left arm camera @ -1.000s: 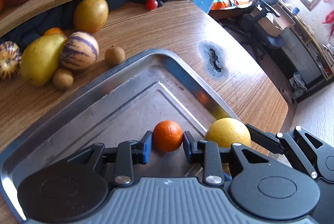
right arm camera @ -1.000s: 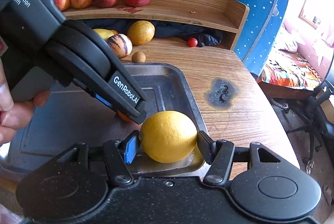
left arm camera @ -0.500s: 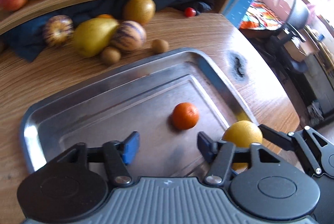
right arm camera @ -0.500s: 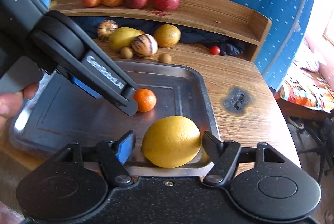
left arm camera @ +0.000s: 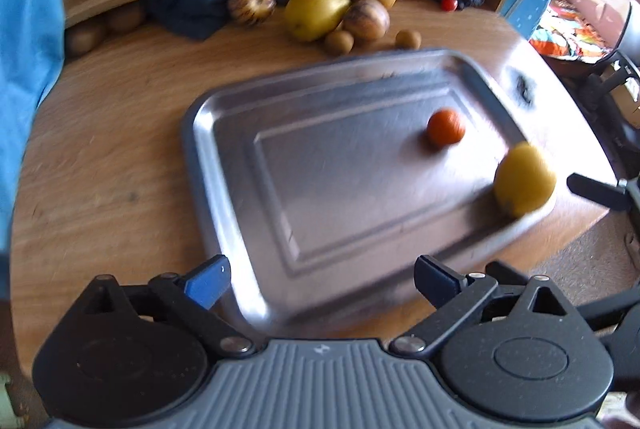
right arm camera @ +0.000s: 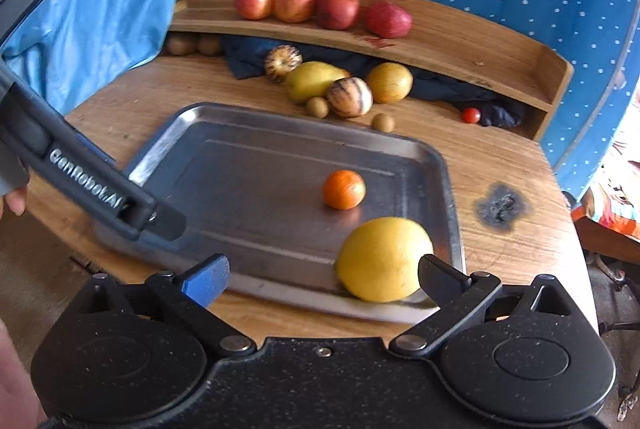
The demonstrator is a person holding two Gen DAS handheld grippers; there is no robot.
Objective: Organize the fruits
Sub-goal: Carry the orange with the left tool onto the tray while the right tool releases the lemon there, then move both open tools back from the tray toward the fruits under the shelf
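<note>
A steel tray [left arm camera: 240,169] [right arm camera: 192,157] lies on the wooden table. On it rest a small orange [left arm camera: 445,126] [right arm camera: 344,189] and a big yellow citrus [left arm camera: 523,179] [right arm camera: 380,259] in the near right corner. My left gripper [left arm camera: 320,279] is open, raised over the tray's near edge, holding nothing. My right gripper [right arm camera: 322,279] is open too, drawn back from the yellow citrus, which sits just ahead of its right finger [right arm camera: 440,275]. The left gripper's body [right arm camera: 80,173] shows at the left of the right wrist view.
Behind the tray lie a yellow mango [right arm camera: 314,81], striped melons [right arm camera: 349,97], small brown fruits [right arm camera: 317,106], a round yellow fruit [right arm camera: 389,82] and a cherry tomato [right arm camera: 471,115]. Red apples [right arm camera: 316,7] line the shelf. Blue cloth [right arm camera: 100,9] hangs left. A burn mark [right arm camera: 500,207] is right.
Both grippers opened, let go of the orange and the yellow citrus on the tray, and pulled back and up; much more of the tray and table is in view now.
</note>
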